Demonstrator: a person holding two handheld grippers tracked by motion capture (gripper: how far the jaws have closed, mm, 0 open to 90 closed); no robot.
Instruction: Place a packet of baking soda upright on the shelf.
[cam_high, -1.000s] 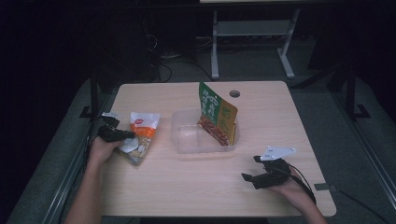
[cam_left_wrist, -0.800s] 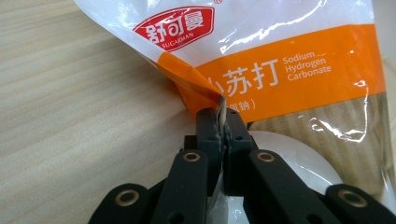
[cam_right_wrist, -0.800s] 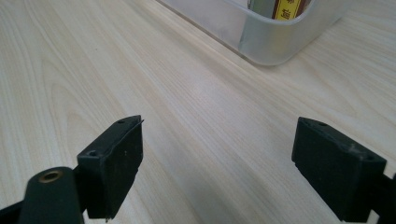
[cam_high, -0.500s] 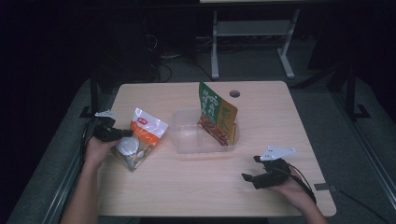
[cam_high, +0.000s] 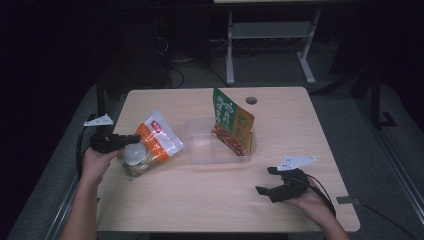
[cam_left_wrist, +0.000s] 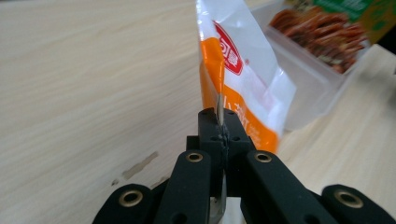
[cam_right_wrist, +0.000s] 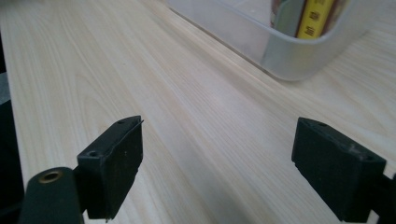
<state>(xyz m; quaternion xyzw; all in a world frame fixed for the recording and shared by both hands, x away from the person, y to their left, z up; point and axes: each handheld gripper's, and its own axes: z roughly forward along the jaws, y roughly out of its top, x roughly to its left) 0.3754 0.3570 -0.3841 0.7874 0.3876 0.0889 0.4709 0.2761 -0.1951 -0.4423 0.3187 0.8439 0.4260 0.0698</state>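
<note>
Nearest the person, right gripper (cam_high: 274, 181) sits low over the pale wood-grain counter (cam_high: 210, 200), near its front right; jaws spread wide, nothing between them, bare wood beneath in the right gripper view.

Left side: left gripper (cam_high: 131, 139) has its jaws pinched tight on the edge seam of an orange-and-white plastic snack pouch with a red logo (cam_high: 150, 145). In the left gripper view the pouch (cam_left_wrist: 245, 84) stands edge-on out of the closed jaws, held by a thin strip of film. It hangs tilted at the counter's left, just beside the bin; whether its lower end touches the wood, cannot tell.

Mid-counter: clear rectangular plastic bin (cam_high: 200, 147), with a green-and-orange printed snack bag (cam_high: 227, 122) standing upright against its right wall.

Handling, as judged: pouch looks light, soft, crinkly, the film slick. A seam grip holds well but lets the body swing and sag; squeezing the middle risks crushing contents. Bin wall looks thin and could flex or slide if bumped.

Beyond: dark floor, a white desk frame (cam_high: 270, 35).
</note>
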